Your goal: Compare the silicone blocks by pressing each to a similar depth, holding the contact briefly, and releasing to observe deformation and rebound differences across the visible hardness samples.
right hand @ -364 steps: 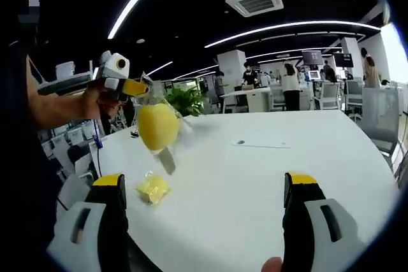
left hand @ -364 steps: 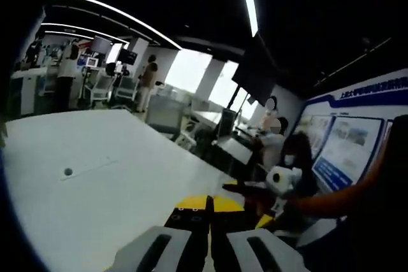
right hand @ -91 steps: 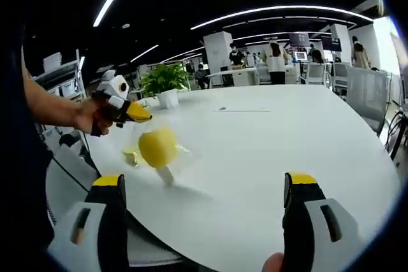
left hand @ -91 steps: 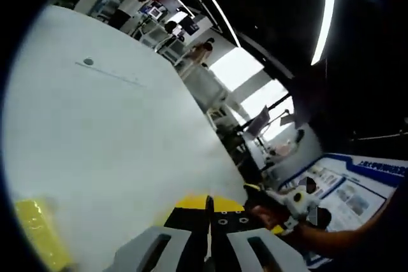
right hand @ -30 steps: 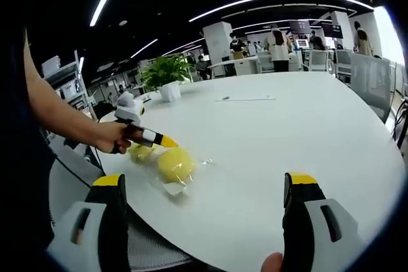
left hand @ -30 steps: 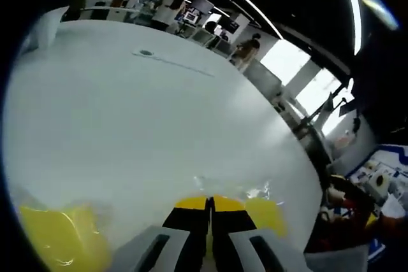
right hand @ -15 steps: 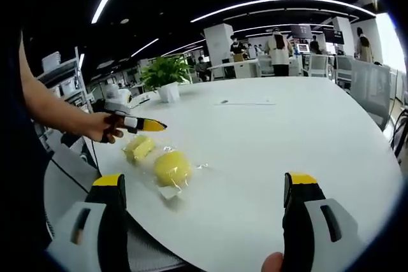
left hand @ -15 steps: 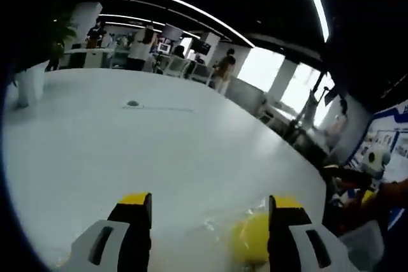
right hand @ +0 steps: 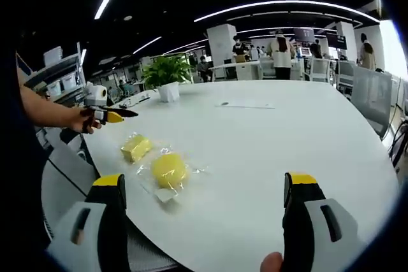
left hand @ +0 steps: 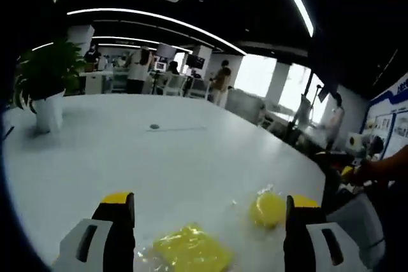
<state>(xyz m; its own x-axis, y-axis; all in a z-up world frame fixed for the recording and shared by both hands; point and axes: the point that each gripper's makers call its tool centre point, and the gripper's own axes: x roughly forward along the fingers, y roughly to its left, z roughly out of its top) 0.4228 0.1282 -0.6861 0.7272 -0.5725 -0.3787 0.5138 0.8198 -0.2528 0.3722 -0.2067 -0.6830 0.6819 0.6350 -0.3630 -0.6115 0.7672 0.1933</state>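
— What do we see past our claws?
— A white table [right hand: 268, 151], a potted plant [left hand: 43, 87] far ahead to the left, and a small round port [left hand: 154, 127] straight ahead.
— Beyond that?
— People [right hand: 280, 52] at desks, ceiling lights [right hand: 280, 6].

Two yellow silicone samples lie on the white table, each in clear wrap.

In the right gripper view, the square block [right hand: 136, 148] lies flat at left of centre, and the round block [right hand: 168, 169] is near it, lower and to the right, apart. In the left gripper view, the square block [left hand: 191, 256] is at bottom centre and the round block [left hand: 268, 207] is right of it.
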